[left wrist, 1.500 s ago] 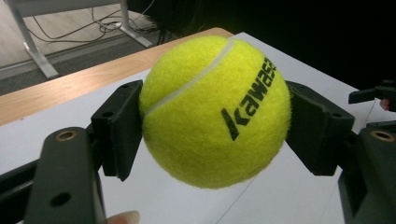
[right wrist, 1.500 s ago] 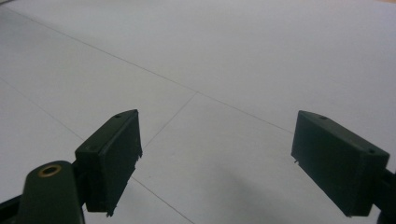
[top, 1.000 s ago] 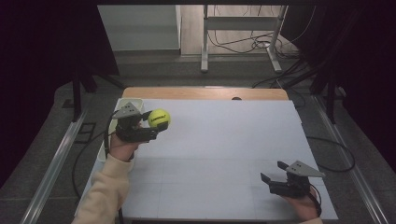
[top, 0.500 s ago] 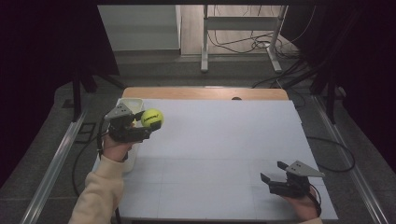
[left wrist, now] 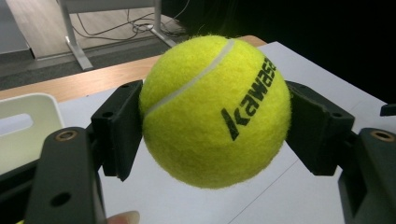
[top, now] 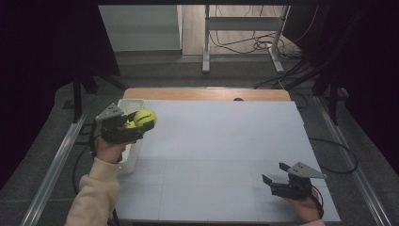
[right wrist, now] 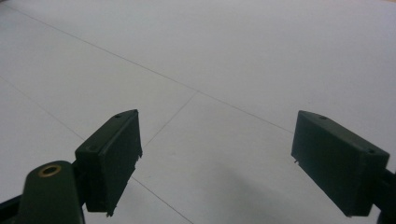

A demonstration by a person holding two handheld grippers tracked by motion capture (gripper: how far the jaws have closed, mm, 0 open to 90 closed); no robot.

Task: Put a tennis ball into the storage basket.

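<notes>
White bin (top: 127, 136) sits at our surface's (top: 211, 155) left edge; left claw (top: 141, 123) grips the tennis ball (top: 144, 117) above it, right claw (top: 275, 175) open.

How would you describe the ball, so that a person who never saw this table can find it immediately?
Start at the white table and go to its far left edge, where a white bin stands. Just above it, the left gripper clamps the tennis ball. It is the one bright yellow, fuzzy thing, with black lettering.
</notes>
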